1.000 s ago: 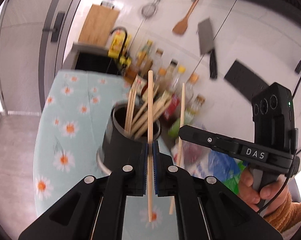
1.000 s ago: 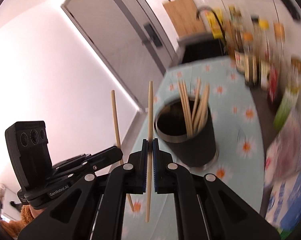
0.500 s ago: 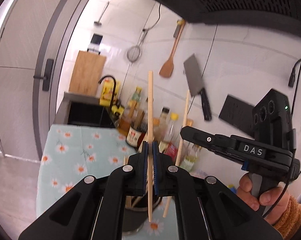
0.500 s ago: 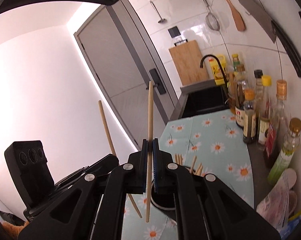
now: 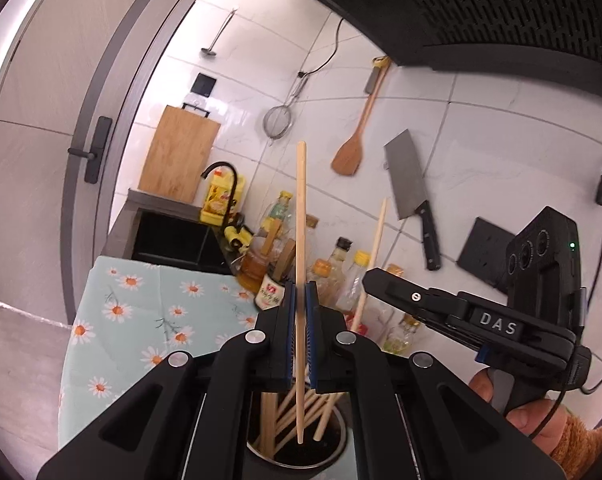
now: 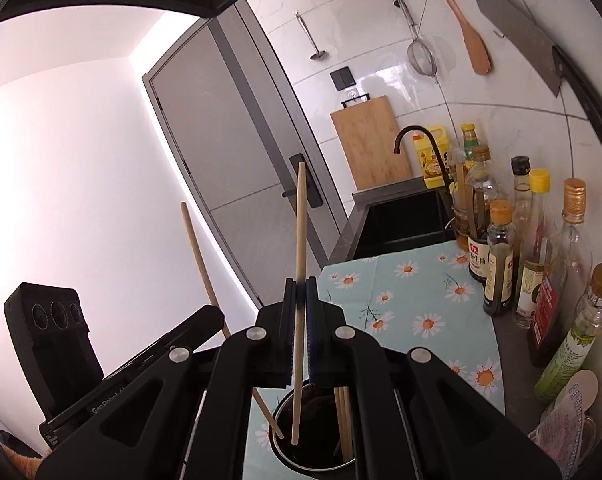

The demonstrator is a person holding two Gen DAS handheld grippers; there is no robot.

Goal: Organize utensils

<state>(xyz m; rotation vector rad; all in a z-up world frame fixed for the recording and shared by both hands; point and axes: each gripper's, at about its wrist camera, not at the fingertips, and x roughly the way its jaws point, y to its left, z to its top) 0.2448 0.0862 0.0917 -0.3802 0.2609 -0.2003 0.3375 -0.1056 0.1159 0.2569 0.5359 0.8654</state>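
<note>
My left gripper is shut on an upright wooden chopstick. Its lower tip hangs over the mouth of a black round holder that has several chopsticks in it. To its right, my right gripper, held by a hand, grips a second chopstick that slants down into the same opening. In the right wrist view, the right gripper is shut on its chopstick, tip over the holder. The left gripper and its chopstick show at left.
The holder stands on a daisy-print cloth. Sauce bottles line the wall at right. A black sink with a faucet and a cutting board lie beyond. A cleaver, spatula and strainer hang on the tiles under a range hood.
Both grippers moved up and over the holder, which slid from ahead of them to the bottom of each view. Both views tilted up toward the wall. Each still grips its chopstick.
</note>
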